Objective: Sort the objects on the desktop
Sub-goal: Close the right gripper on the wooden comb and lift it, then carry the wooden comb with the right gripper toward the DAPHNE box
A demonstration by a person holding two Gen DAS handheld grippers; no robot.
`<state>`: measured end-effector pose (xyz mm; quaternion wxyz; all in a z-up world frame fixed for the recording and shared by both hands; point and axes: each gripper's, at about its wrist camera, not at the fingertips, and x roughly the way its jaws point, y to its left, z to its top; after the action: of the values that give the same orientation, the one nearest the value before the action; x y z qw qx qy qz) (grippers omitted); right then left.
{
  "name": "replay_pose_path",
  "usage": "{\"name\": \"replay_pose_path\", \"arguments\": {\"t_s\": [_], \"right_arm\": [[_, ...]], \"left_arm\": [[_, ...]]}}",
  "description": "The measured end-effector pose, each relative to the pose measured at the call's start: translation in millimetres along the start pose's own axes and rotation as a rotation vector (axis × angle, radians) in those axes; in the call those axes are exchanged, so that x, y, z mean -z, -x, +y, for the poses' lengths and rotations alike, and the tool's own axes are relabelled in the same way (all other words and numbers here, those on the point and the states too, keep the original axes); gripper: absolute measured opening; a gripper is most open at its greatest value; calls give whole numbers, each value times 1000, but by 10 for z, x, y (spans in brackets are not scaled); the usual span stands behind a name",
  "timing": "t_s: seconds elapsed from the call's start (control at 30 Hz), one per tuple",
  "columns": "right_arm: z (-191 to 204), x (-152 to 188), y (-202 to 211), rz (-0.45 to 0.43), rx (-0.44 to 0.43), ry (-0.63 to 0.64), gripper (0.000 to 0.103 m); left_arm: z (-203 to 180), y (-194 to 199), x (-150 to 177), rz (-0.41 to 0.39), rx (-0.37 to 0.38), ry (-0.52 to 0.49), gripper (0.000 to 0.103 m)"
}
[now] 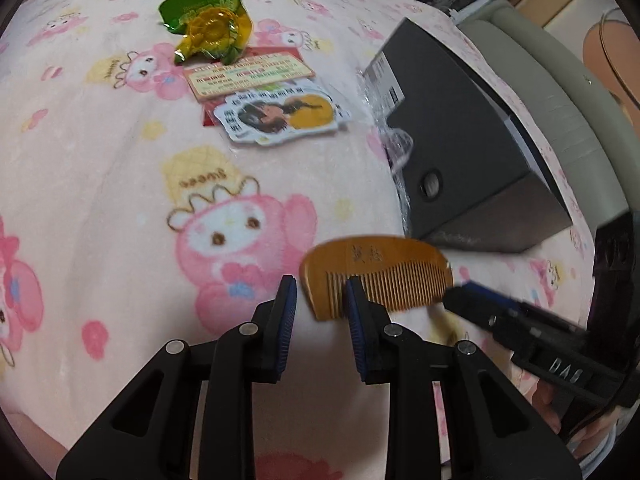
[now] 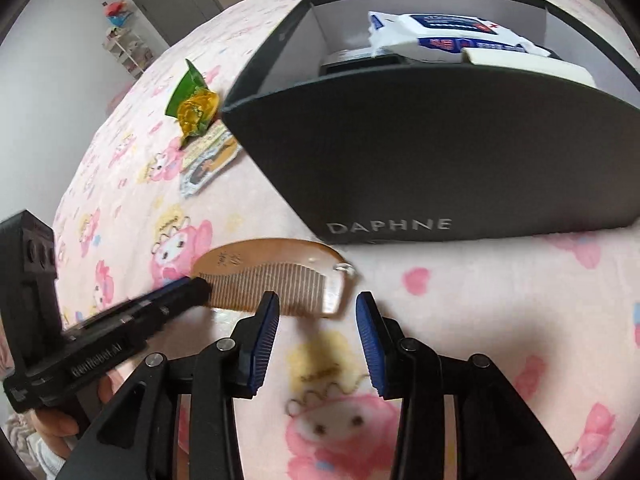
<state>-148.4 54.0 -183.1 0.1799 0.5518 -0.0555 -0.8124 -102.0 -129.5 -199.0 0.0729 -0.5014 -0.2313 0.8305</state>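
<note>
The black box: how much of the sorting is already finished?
Done: a white packet lies in the black box. In hand: nothing; both hand-held grippers, left and right, are open at the wooden comb. Left: comb, green wrapper, cards.

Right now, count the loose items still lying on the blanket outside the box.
4: the wooden comb nearest both tongs, the cartoon sticker beside the box, the printed card behind it, and the green snack packet farthest. More may be hidden.

Soft, even indoor light; strong fisheye bending at edges, slight motion blur throughout.
</note>
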Motion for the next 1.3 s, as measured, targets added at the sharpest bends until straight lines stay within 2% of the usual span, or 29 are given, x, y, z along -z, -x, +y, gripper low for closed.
{"name": "replay_pose_path", "arguments": {"t_s": [0.1, 0.2, 0.37, 0.53, 0.73, 0.87, 0.97, 1.1, 1.3], "right_arm": [[43, 8, -27, 0, -11, -6, 36], [124, 9, -94, 3, -17, 3, 36], [290, -10, -259, 11, -10, 35, 38], [302, -14, -224, 8, -31, 38, 38], [352, -35, -322, 13, -13, 34, 38], [451, -18, -450, 25, -32, 34, 38], [520, -33, -446, 20, -35, 44, 38], [511, -68, -348, 6, -75, 17, 36], [400, -8, -202, -23, -89, 30, 35]], "left_arm": [[53, -36, -72, -25, 48, 36, 30], [25, -166, -73, 6, 21, 18, 30], [-47, -130, -6, 9, 18, -18, 32], [-24, -68, 47, 22, 56, 6, 32], [16, -99, 17, 15, 18, 33, 32], [-84, -148, 46, 22, 0, -16, 35], [-128, -109, 70, 7, -4, -30, 37], [-123, -91, 100, 1, 48, 5, 37], [-239, 87, 292, -29, 45, -14, 36]]}}
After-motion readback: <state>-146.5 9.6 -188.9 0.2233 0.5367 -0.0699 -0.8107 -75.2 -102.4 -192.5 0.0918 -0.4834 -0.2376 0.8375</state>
